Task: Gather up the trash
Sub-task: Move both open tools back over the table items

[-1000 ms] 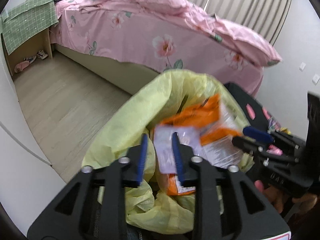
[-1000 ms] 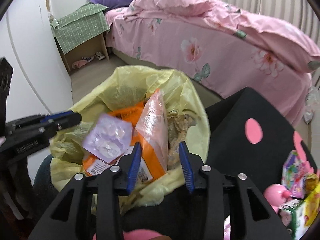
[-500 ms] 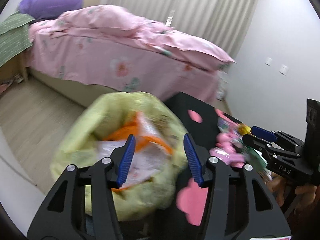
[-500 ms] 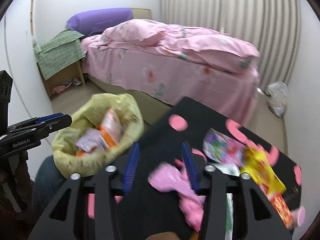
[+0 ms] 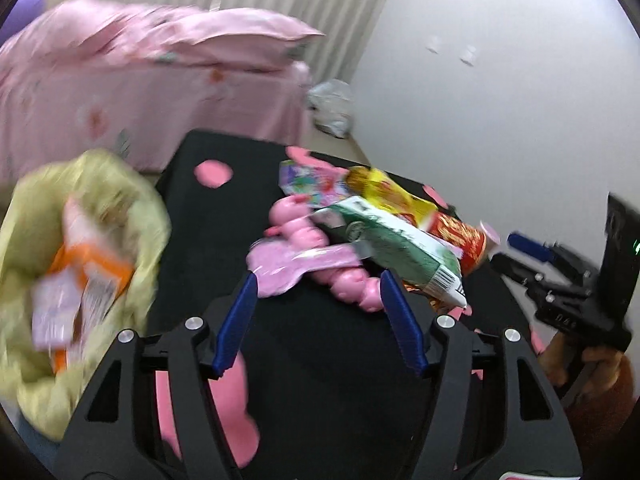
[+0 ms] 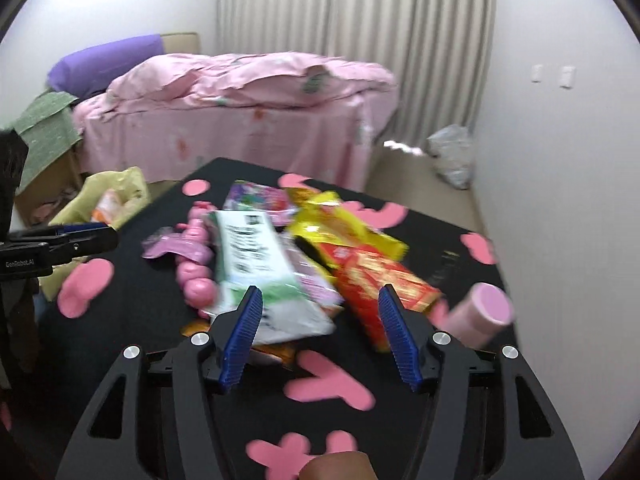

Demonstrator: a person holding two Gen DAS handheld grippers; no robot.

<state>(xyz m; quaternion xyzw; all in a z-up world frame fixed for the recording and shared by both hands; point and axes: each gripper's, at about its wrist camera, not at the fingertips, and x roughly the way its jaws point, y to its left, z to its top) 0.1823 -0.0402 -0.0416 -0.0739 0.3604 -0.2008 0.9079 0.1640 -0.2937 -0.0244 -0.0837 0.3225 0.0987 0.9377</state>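
Motion blur smears the wrappers heaped on the black desk (image 6: 400, 368), so print on the green-and-white packet (image 6: 260, 272), red packet (image 6: 384, 284) and yellow packet (image 6: 344, 228) cannot be read. The left gripper (image 5: 316, 320) and right gripper (image 6: 318, 326) have just been opening; both stand wide and hold nothing. The left gripper's side reads "GenRobot.AI". The yellow trash bag (image 5: 100, 200) hangs beside the desk, partly cut off.
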